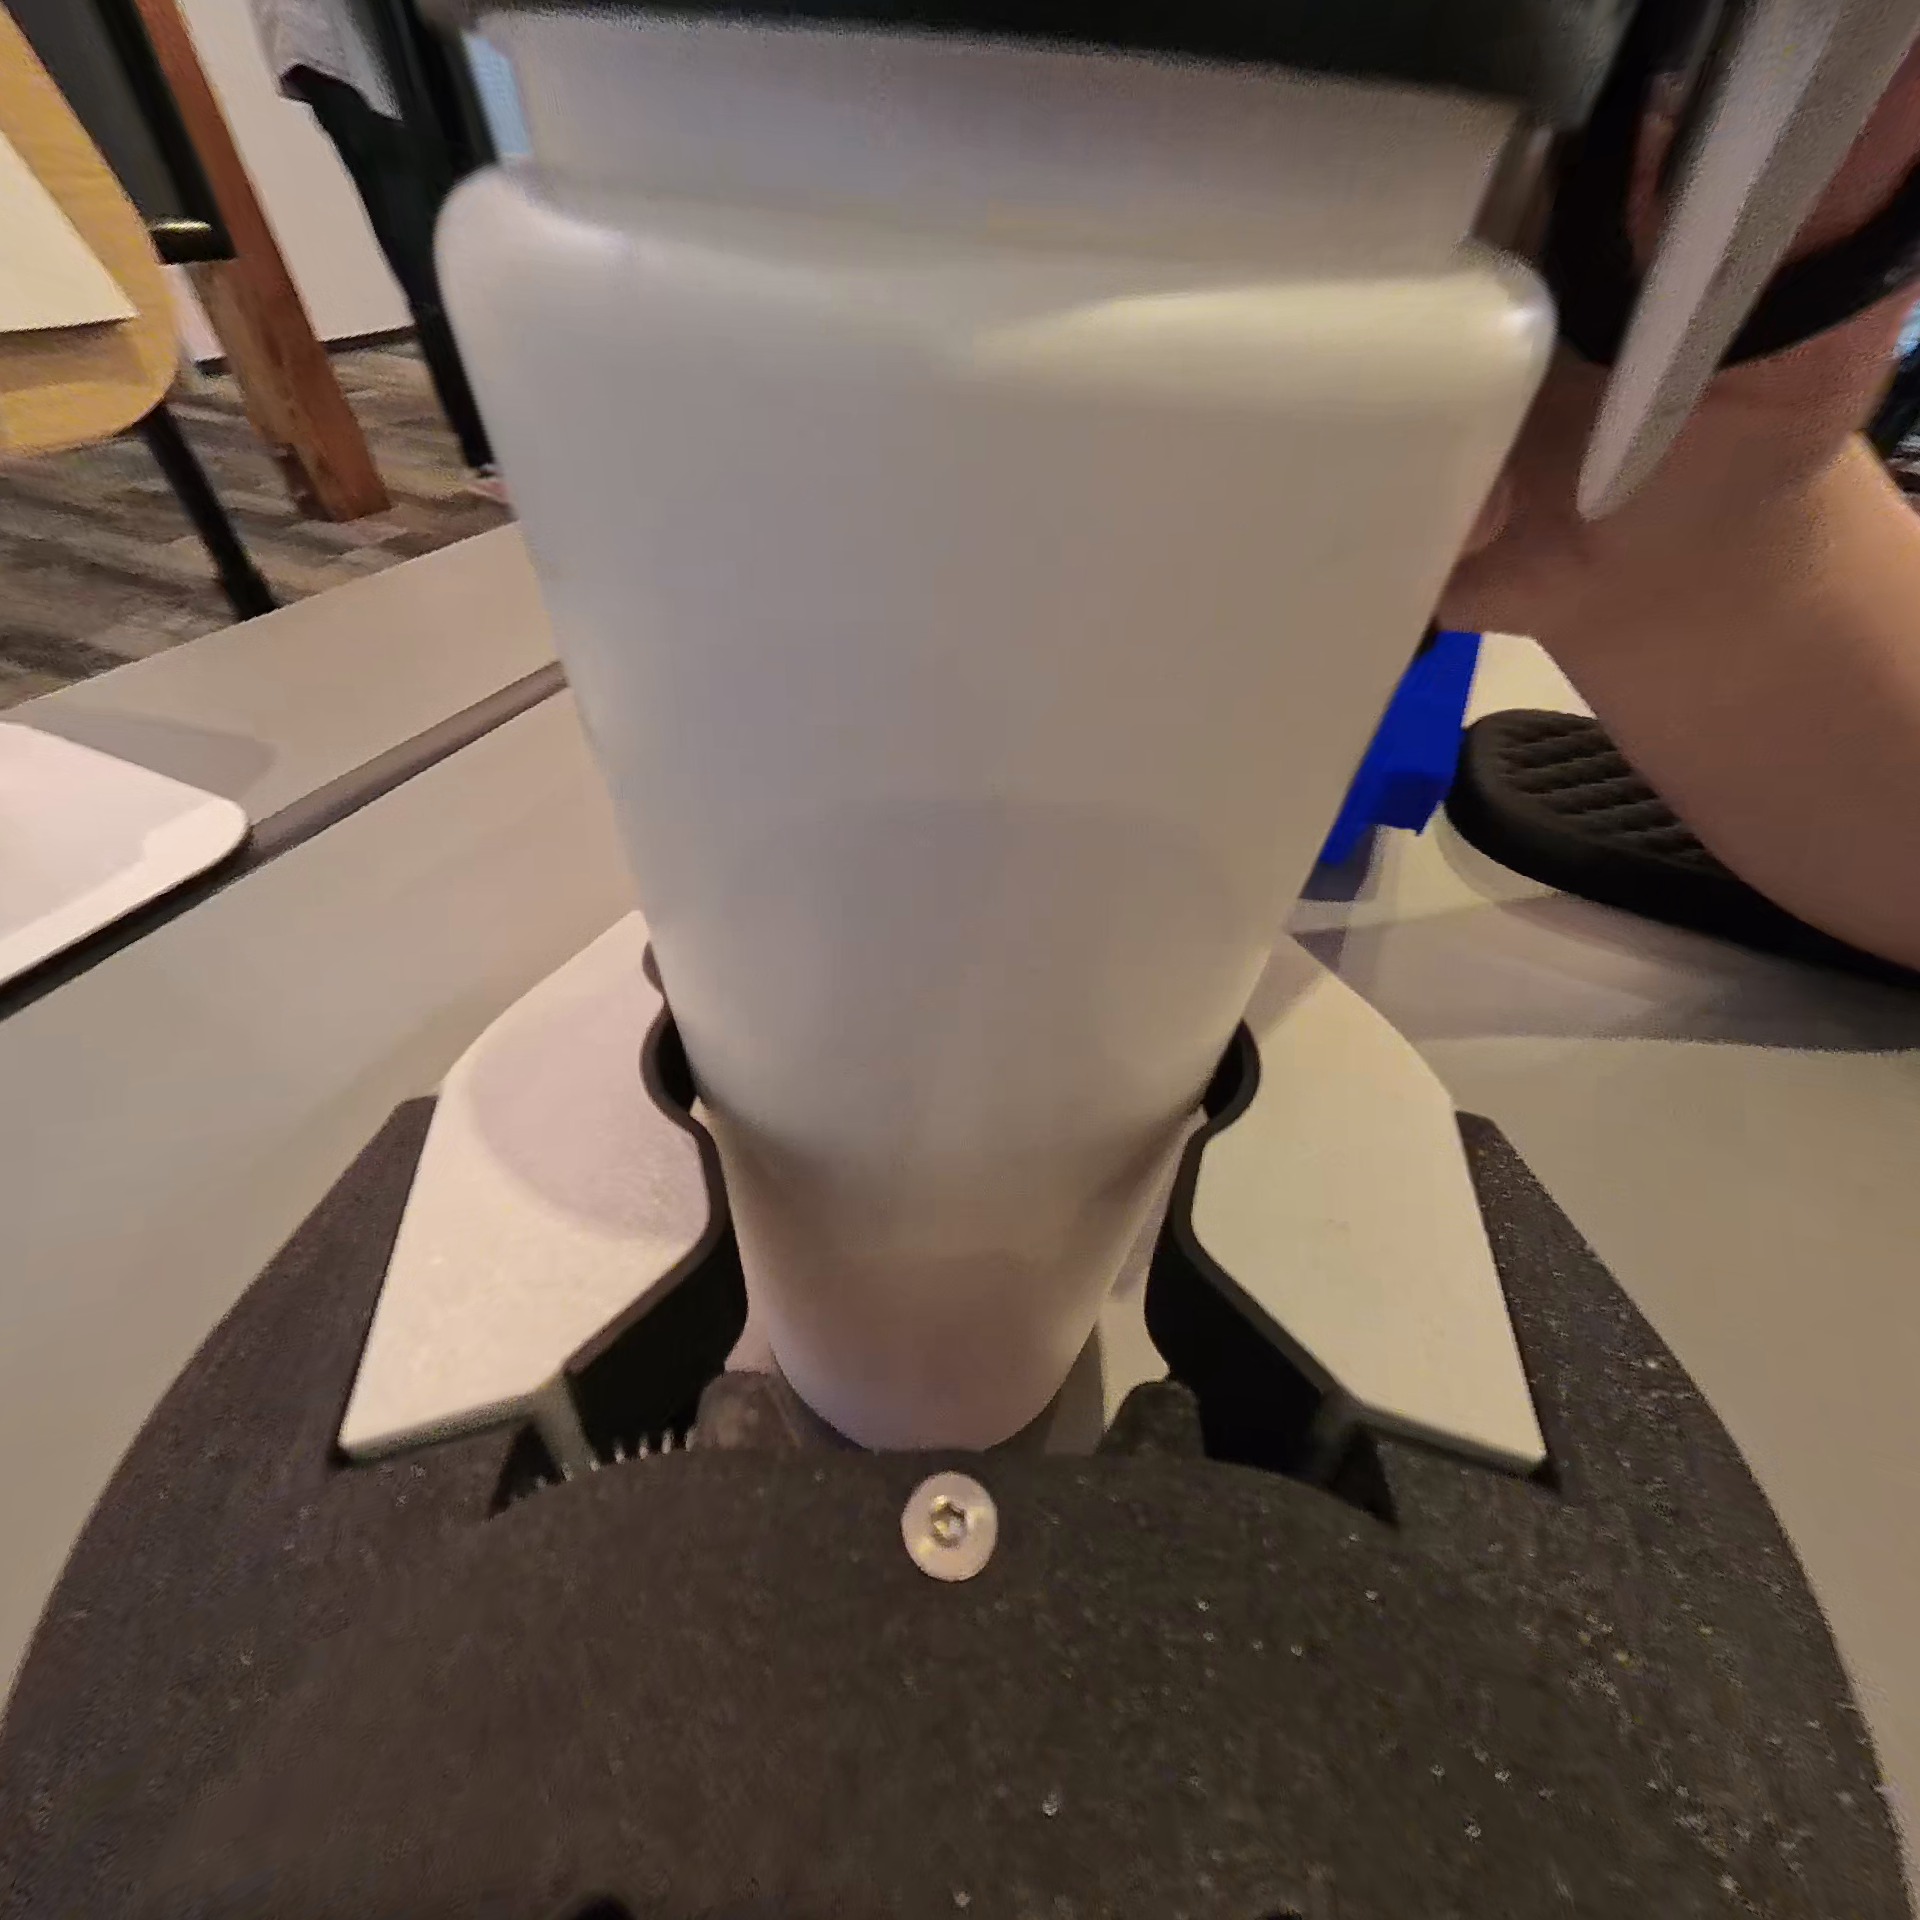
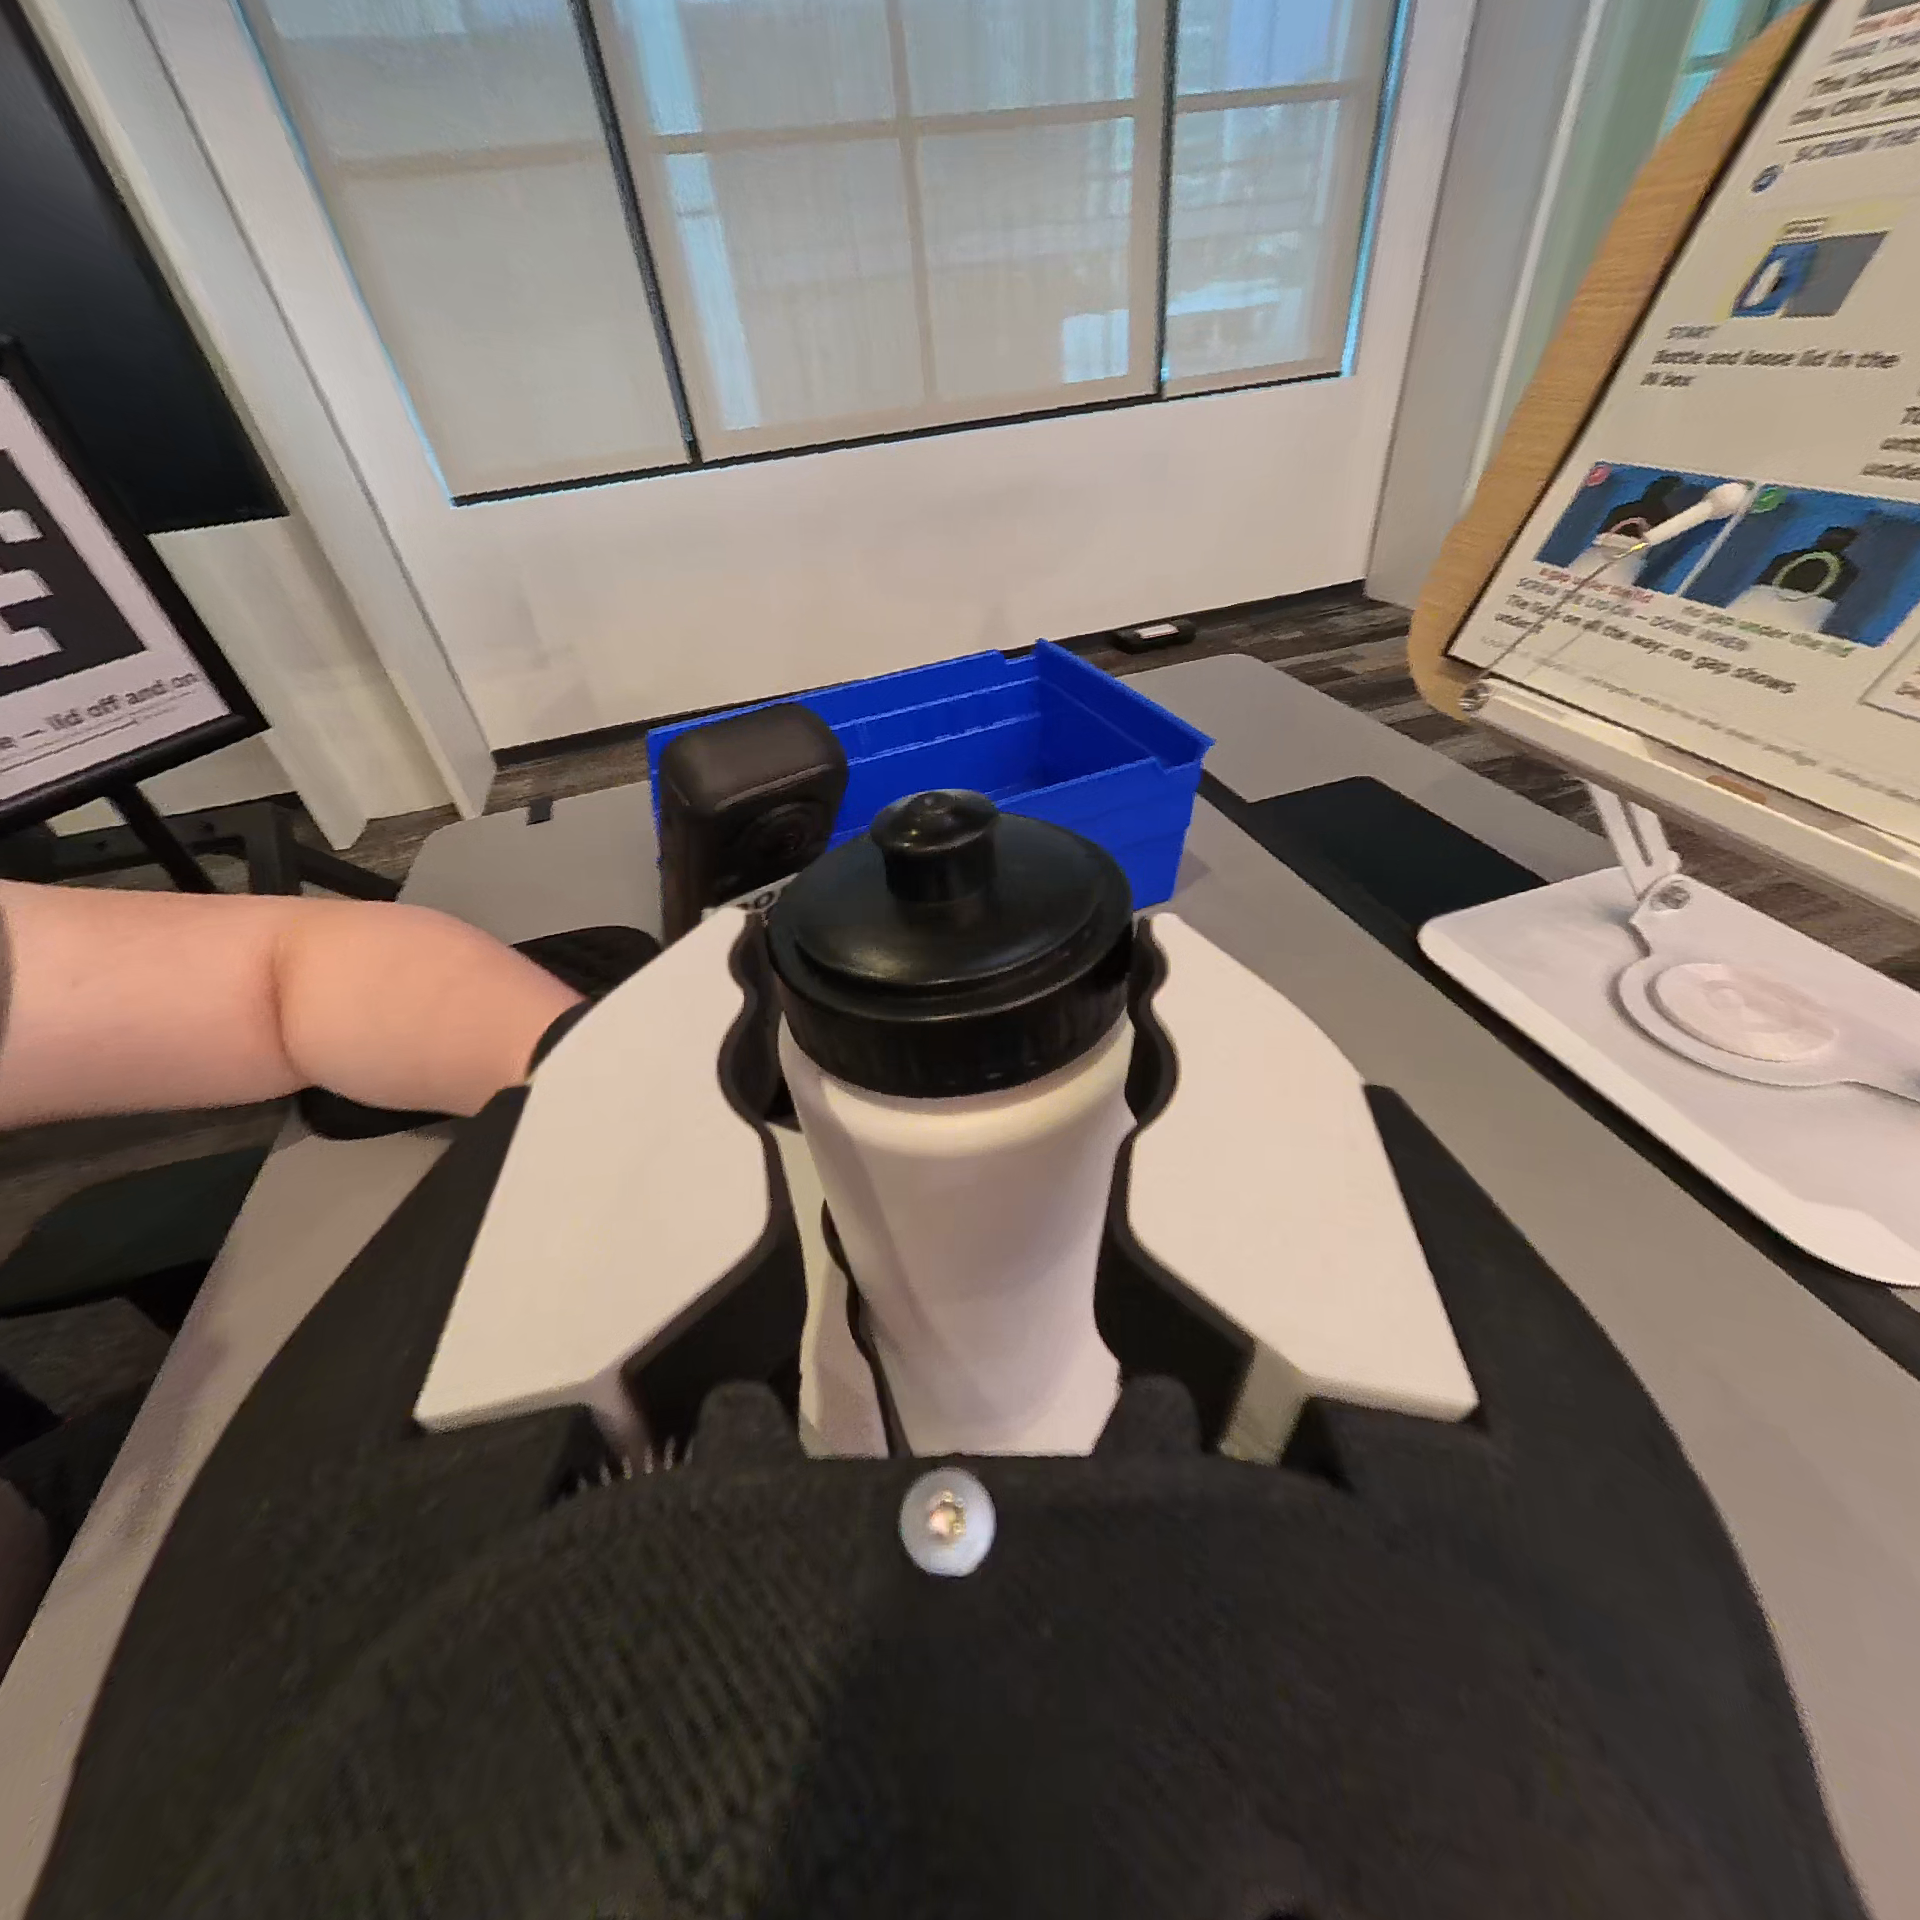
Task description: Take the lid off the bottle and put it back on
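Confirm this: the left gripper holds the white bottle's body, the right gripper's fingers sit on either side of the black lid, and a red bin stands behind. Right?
Not quite: the bin is blue, as the right wrist view shows. The rest stands: left gripper on the bottle, right gripper around the lid.

- Left gripper (image 1: 951, 1101): fingers closed against the bottle (image 1: 977, 644) body.
- Right gripper (image 2: 951, 997): fingers flank the lid (image 2: 940, 956); contact unclear.
- Bare forearm (image 2: 260, 1003) reaches in from the left.

Grey table (image 2: 1299, 717), blue bin (image 2: 997, 769)
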Tool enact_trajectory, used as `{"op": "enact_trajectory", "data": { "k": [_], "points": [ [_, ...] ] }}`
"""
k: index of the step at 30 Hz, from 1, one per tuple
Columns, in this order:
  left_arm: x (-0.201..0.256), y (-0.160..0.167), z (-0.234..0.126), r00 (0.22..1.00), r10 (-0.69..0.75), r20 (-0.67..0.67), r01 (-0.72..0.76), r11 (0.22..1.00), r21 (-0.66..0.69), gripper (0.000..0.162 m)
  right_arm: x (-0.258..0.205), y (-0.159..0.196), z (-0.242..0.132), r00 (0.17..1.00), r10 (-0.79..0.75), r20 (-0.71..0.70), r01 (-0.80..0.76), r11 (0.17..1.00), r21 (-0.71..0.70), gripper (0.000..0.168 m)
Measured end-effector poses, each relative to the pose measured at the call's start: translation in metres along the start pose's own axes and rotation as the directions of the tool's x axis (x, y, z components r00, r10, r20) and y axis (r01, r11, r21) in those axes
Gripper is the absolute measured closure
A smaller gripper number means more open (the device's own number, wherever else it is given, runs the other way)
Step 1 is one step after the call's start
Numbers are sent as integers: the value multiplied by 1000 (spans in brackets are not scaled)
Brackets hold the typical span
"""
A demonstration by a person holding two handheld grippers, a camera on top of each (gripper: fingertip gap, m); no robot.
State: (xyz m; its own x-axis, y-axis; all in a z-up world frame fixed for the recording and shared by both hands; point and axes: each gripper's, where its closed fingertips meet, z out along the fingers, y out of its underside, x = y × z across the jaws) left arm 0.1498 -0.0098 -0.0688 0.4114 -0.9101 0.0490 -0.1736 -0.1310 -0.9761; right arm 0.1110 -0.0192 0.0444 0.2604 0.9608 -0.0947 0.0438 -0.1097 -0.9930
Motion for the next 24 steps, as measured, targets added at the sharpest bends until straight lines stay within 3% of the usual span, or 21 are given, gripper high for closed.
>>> {"op": "enact_trajectory", "data": {
  "k": [4,8,12,17,24],
  "points": [
    [-14,0,-1,992,-15,123,17,1000,-10,64,7,-2,5,985,-10,-172,18,999,50,100],
    [-19,1,-2,987,-23,156,26,1000,-17,64,10,-2,7,955,-2,-297,36,993,110,100],
    [-15,1,-3,995,-12,94,13,1000,-12,64,2,1,8,976,-135,-172,139,990,14,97],
    [2,1,-3,999,13,-39,-13,1000,-6,64,-8,5,1,992,-117,36,118,993,-22,91],
    [6,2,-2,999,15,-46,-16,1000,-22,64,-5,5,1,991,-135,-3,135,991,-26,99]
  ]
}}
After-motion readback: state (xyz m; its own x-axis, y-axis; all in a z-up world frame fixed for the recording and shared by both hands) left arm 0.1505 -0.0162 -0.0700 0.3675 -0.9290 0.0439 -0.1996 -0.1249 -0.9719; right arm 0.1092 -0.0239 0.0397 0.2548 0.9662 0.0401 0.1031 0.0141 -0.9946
